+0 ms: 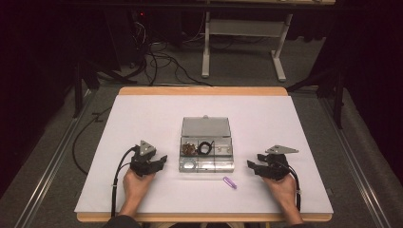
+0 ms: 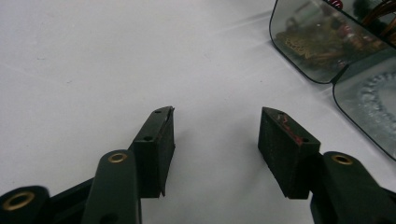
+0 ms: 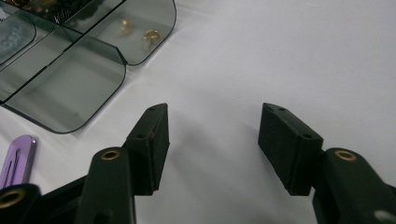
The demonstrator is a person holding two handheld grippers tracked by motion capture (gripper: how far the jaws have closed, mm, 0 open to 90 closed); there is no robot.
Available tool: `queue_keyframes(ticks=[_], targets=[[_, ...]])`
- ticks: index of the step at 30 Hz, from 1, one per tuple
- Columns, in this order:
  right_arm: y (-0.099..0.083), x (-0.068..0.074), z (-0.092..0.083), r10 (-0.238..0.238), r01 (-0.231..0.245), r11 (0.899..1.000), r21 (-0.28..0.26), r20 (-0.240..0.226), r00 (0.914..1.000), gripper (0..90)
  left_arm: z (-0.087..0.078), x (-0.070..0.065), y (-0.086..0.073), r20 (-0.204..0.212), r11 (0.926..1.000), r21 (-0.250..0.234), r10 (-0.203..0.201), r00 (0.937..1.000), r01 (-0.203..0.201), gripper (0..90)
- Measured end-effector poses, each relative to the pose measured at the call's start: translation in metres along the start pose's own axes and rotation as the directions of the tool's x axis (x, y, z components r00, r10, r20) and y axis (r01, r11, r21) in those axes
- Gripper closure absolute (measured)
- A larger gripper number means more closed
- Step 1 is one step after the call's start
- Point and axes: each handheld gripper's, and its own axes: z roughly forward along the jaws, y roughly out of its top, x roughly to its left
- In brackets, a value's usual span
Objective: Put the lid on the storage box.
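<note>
A clear compartment box [image 1: 206, 151] is seen at the centre of the high view, lid thrown back toward the top of the frame, on the white sheet [image 1: 142, 118] that covers the table. A small purple clip [image 1: 230, 183] is seen just below the box's lower right corner, apart from the box, its long axis running diagonally from upper left to lower right. The left gripper [image 1: 163, 159] is held at the lower left of the box, the right gripper [image 1: 251, 165] at the lower right, both pointed inward toward the box. In the left gripper view the jaws of the left gripper [image 2: 215, 135] are seen spread wide, nothing between them but bare sheet, with the box's rounded corners at the upper right of that frame. In the right gripper view the right gripper [image 3: 212, 135] is likewise spread with nothing held; the box's empty near compartments are seen at the upper left, and the purple clip [image 3: 17, 161] at the lower left edge, beside the left-hand jaw and outside the gap. The clip is judged the likely next pick, and the right hand is plainly the nearer one. The clip lies off to the side of that gripper's line, toward the frame's centre bottom in the high view, so a swing toward it and some turn of the wrist would probably be needed so that it is closed on across its narrow width.
</note>
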Motion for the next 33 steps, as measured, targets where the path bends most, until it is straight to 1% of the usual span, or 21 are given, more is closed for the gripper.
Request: queue_keyframes(ticks=[2,4,6,7,10,11,14,16,18,19,22,24,26,30,33], targets=[[0.000,0.002,0.000,-0.026,0.026,1.000,-0.005,0.024,0.9994,44.6,0.000,0.000,-0.001,0.000,1.0000,-0.002,0.002,1.0000,-0.002,43.6],[0.000,0.007,-0.003,-0.031,0.031,0.999,-0.031,0.024,0.9992,46.1,0.000,0.000,-0.001,0.000,1.0000,-0.004,0.001,1.0000,-0.001,42.8],[0.001,0.009,-0.006,-0.040,0.040,0.998,-0.056,0.017,0.9991,47.6,-0.001,0.000,-0.001,0.002,1.0000,-0.002,-0.001,1.0000,0.001,39.9],[0.001,0.010,-0.008,-0.039,0.040,0.997,-0.066,0.019,0.9991,48.2,0.000,0.000,-0.001,-0.001,1.0000,-0.003,0.004,1.0000,-0.004,38.7],[0.000,0.013,-0.013,-0.045,0.047,0.996,-0.080,0.025,0.9987,50.9,-0.001,0.001,-0.001,0.003,1.0000,0.001,-0.003,1.0000,0.003,37.4],[-0.001,0.014,-0.015,-0.056,0.058,0.995,-0.079,0.027,0.9980,52.9,-0.001,0.001,-0.001,0.005,1.0000,0.002,-0.004,1.0000,0.004,36.7],[-0.003,0.019,-0.019,-0.057,0.058,0.996,-0.061,0.017,0.9982,58.3,0.000,0.000,-0.001,0.001,1.0000,0.004,0.008,1.0000,-0.008,36.5],[-0.004,0.024,-0.020,-0.071,0.072,0.996,-0.051,0.024,0.9972,60.9,0.000,0.000,-0.001,0.002,1.0000,0.000,0.002,1.0000,-0.002,36.5],[-0.004,0.028,-0.020,-0.080,0.081,0.996,-0.048,0.016,0.9966,62.3,-0.001,0.000,-0.002,0.002,0.9999,0.005,0.010,0.9999,-0.010,36.4],[-0.004,0.030,-0.021,-0.077,0.078,0.996,-0.052,0.013,0.9969,63.0,0.000,0.000,-0.001,0.002,1.0000,0.000,0.003,1.0000,-0.003,36.3],[-0.003,0.037,-0.023,-0.079,0.078,0.994,-0.075,-0.013,0.9968,64.5,0.000,0.000,-0.001,0.002,1.0000,0.003,0.007,1.0000,-0.007,36.2],[-0.002,0.043,-0.023,-0.100,0.098,0.992,-0.081,-0.022,0.9947,65.4,0.000,0.000,-0.001,0.002,1.0000,0.004,0.007,1.0000,-0.007,36.2],[-0.002,0.049,-0.023,-0.102,0.099,0.992,-0.078,-0.034,0.9943,66.2,0.000,0.000,-0.002,0.002,1.0000,0.004,0.007,1.0000,-0.007,36.2],[-0.002,0.057,-0.025,-0.130,0.125,0.988,-0.086,-0.052,0.9901,67.5,0.000,0.000,-0.001,0.003,1.0000,0.004,0.007,1.0000,-0.008,36.2],[-0.003,0.062,-0.026,-0.140,0.135,0.987,-0.085,-0.063,0.9881,68.3,-0.001,0.000,-0.001,0.003,1.0000,0.005,0.008,1.0000,-0.008,36.1]])
